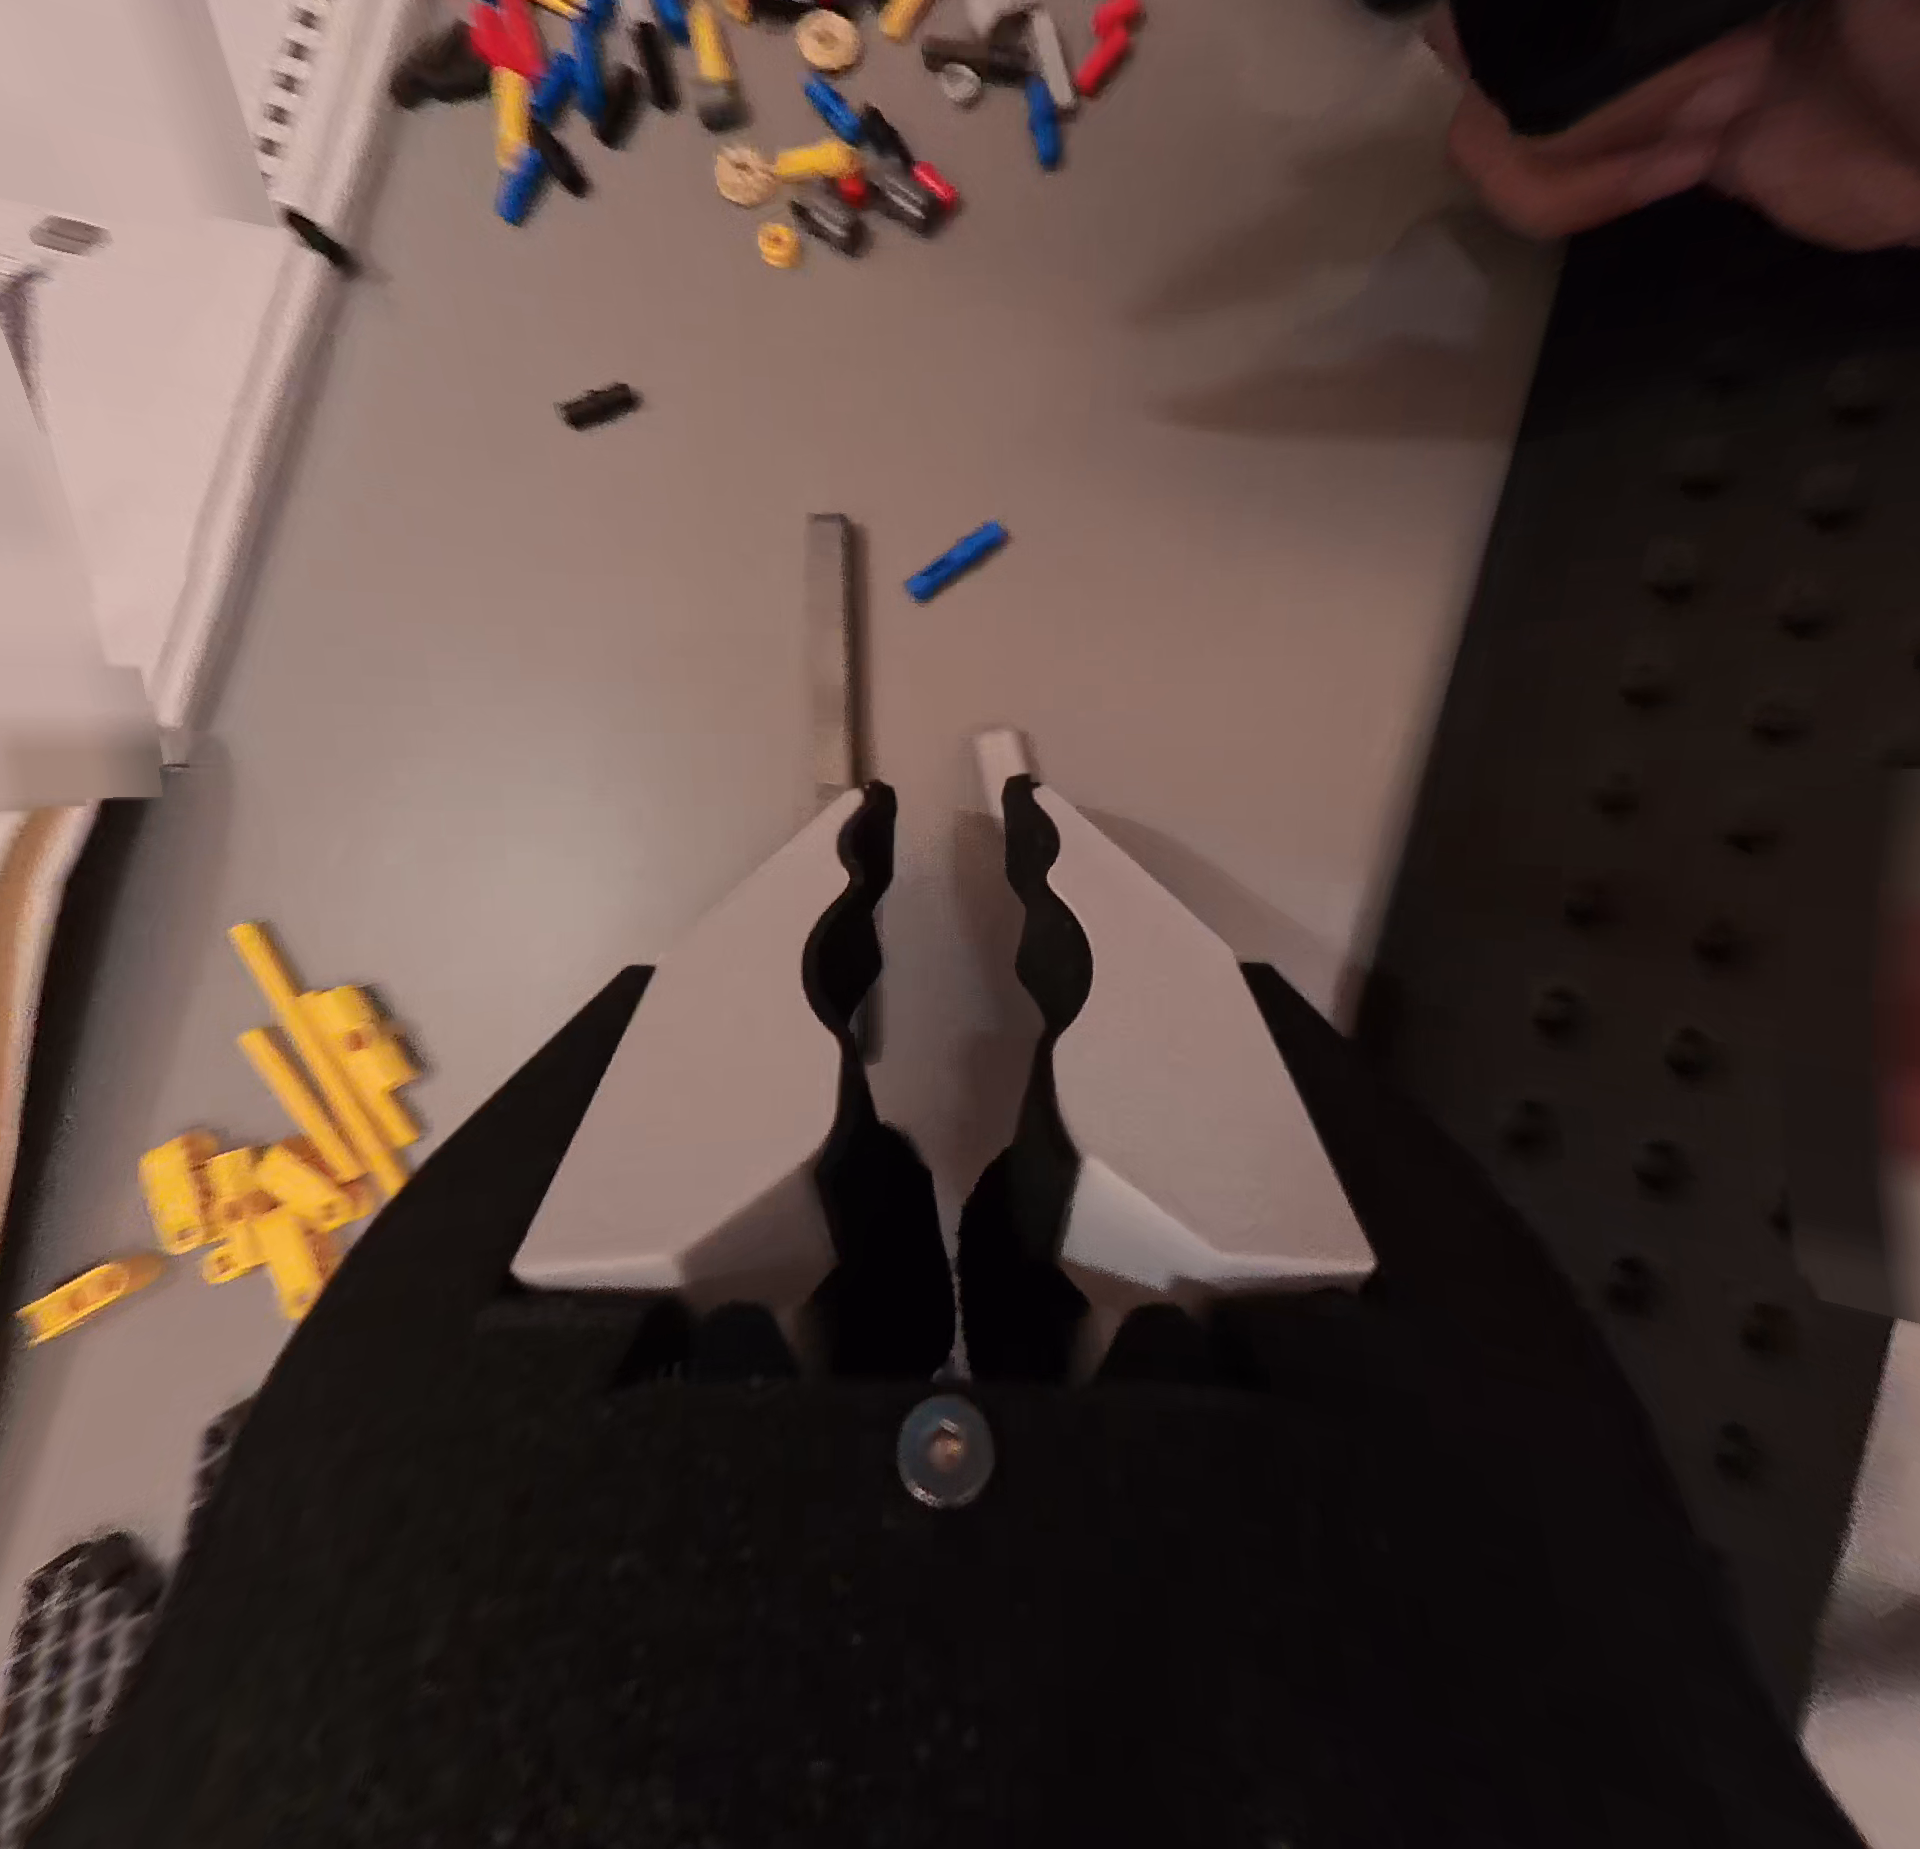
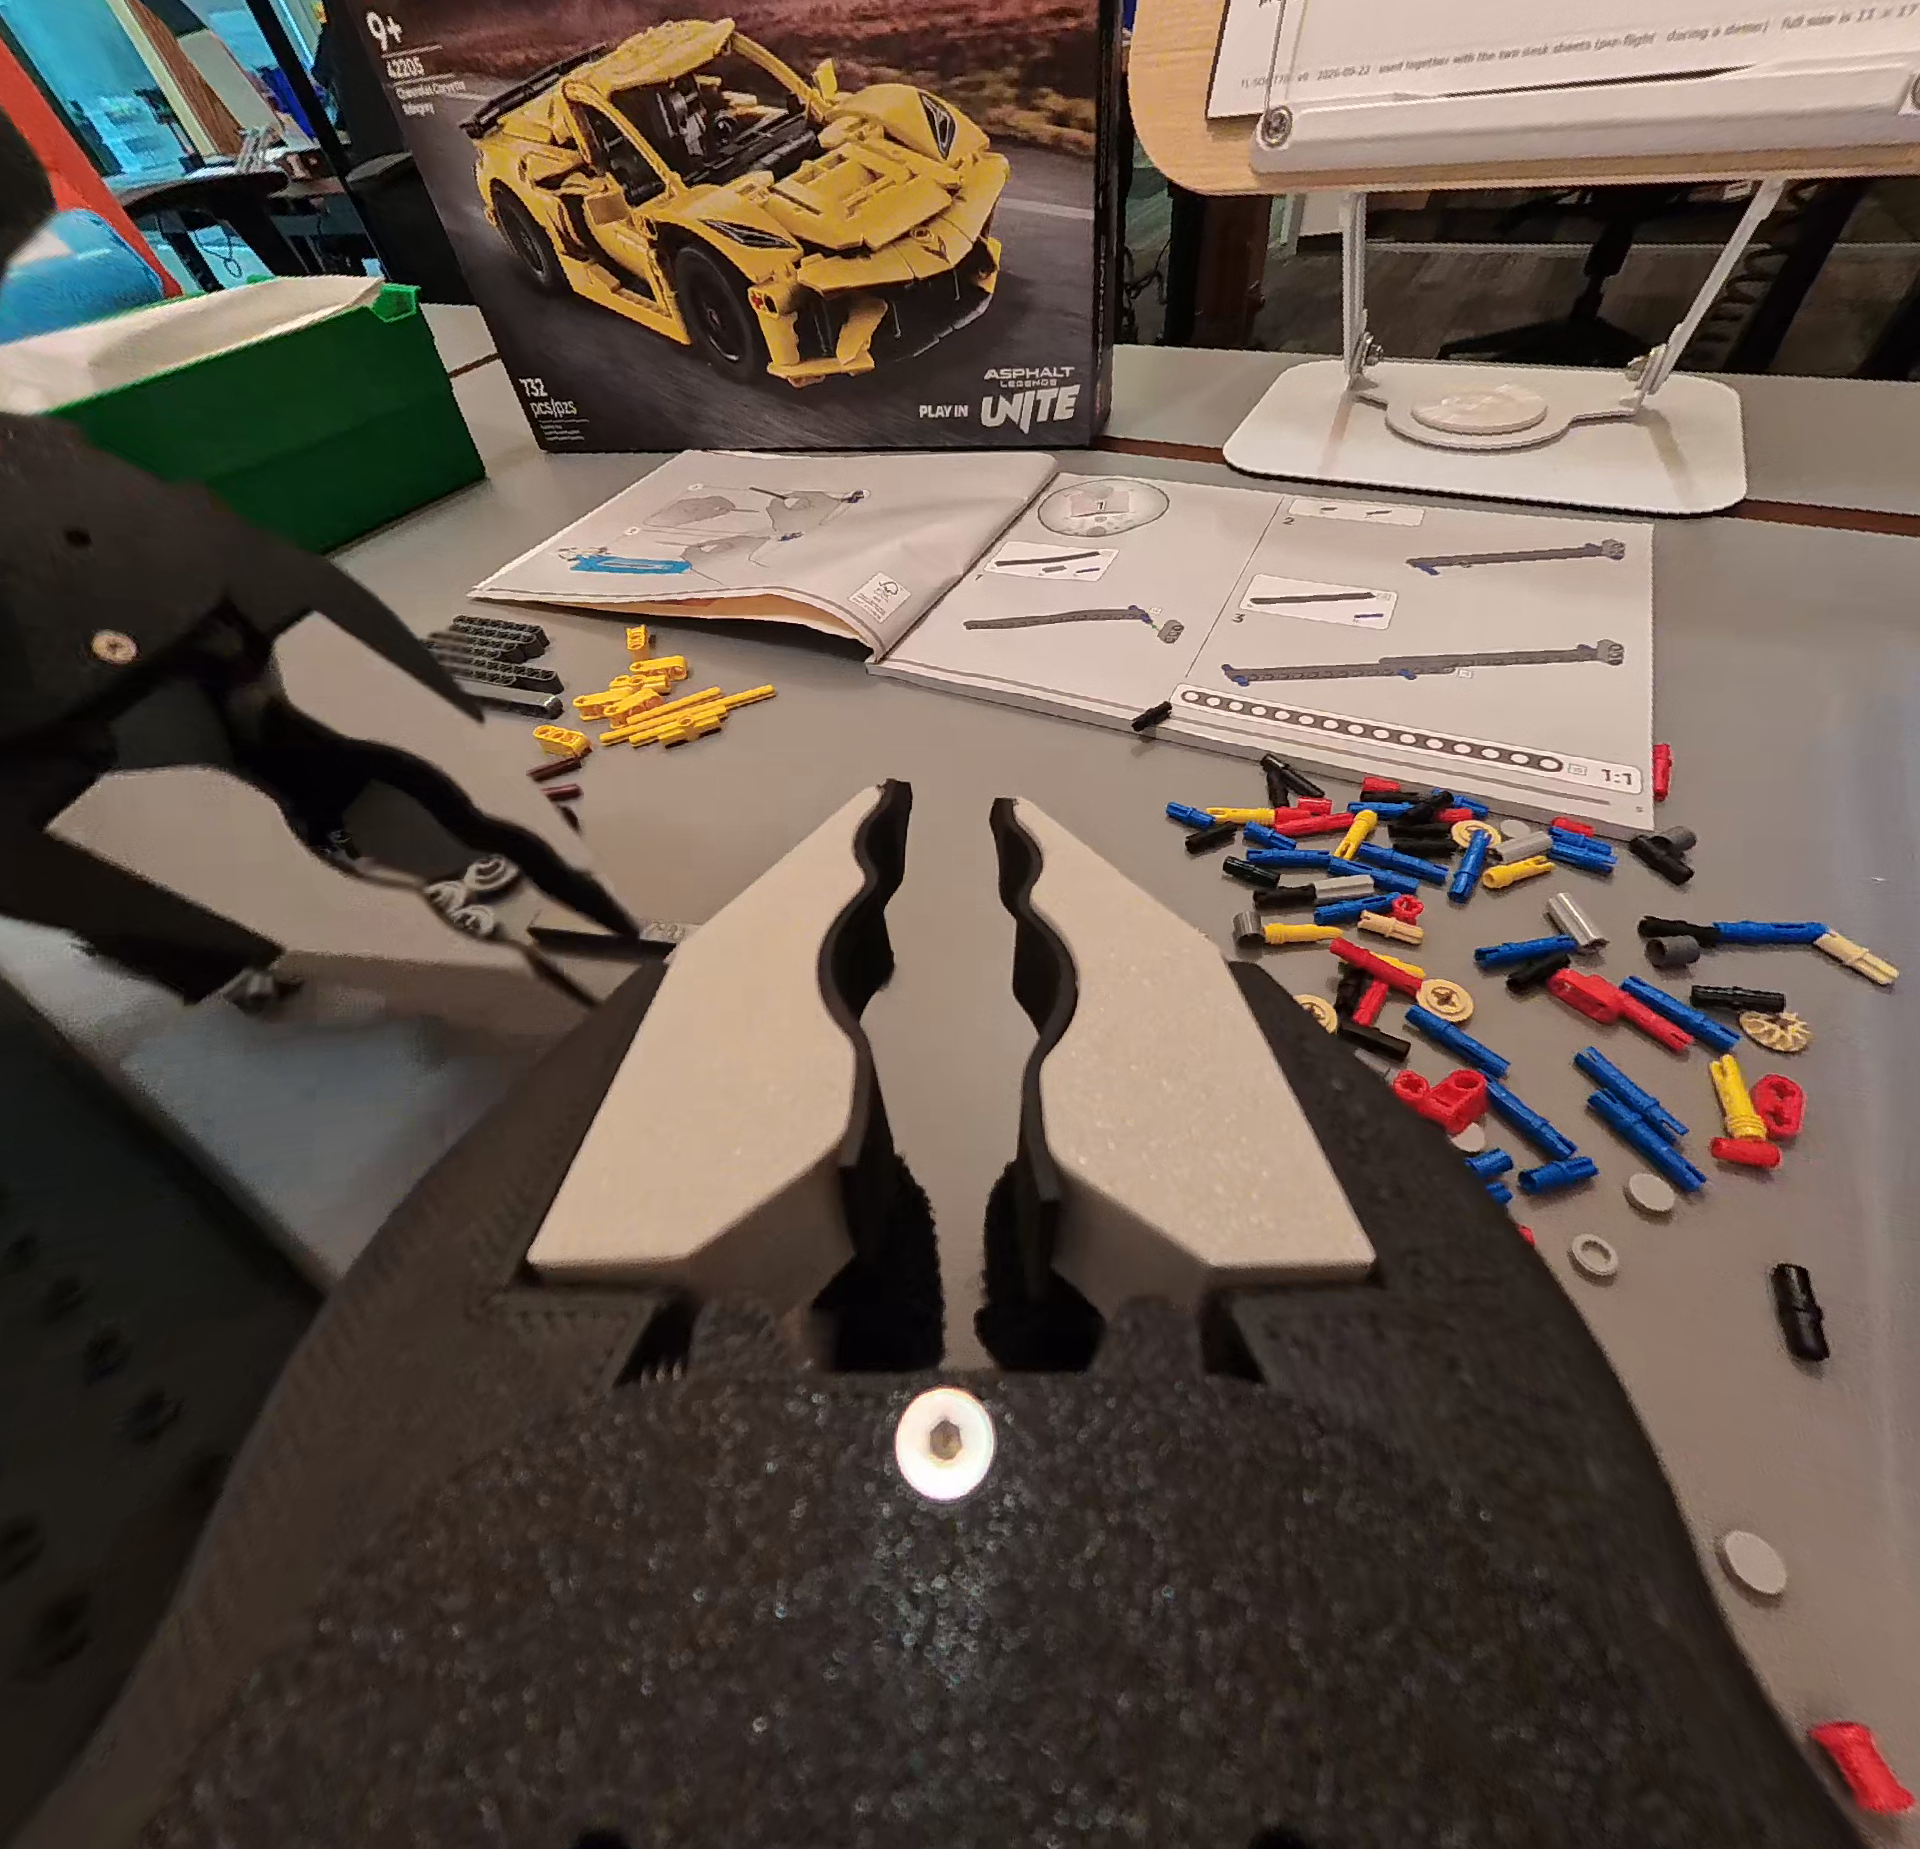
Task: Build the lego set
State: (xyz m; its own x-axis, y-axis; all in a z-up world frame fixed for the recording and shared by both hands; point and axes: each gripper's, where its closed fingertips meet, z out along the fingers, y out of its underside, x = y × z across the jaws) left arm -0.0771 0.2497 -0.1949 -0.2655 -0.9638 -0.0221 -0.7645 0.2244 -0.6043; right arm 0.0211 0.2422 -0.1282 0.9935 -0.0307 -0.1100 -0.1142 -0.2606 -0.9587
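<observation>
My left gripper (image 1: 948, 791) hangs low over the grey table (image 1: 623, 760) with its jaws a little apart. A long grey beam (image 1: 831, 646) lies on the table along the inner side of its left finger and runs back between the jaws. A small pale piece (image 1: 1003, 750) shows at the right fingertip. A blue pin (image 1: 954, 561) and a black pin (image 1: 597, 407) lie just ahead. My right gripper (image 2: 951, 802) is open and empty above the table. In the right wrist view the left gripper (image 2: 582, 926) reaches in from the left over the grey beam (image 2: 473, 890).
A pile of mixed pins (image 2: 1507, 947) lies at the right. Yellow parts (image 2: 655, 703) and black beams (image 2: 499, 656) lie by the open instruction booklet (image 2: 1247, 604). The set's box (image 2: 748, 189), a green bin (image 2: 270, 417) and a document stand (image 2: 1486, 428) stand behind. My right fingertips sit around 12 centimeters from my left ones. My left tips are roughly 6 centimeters from the blue pin (image 1: 954, 561).
</observation>
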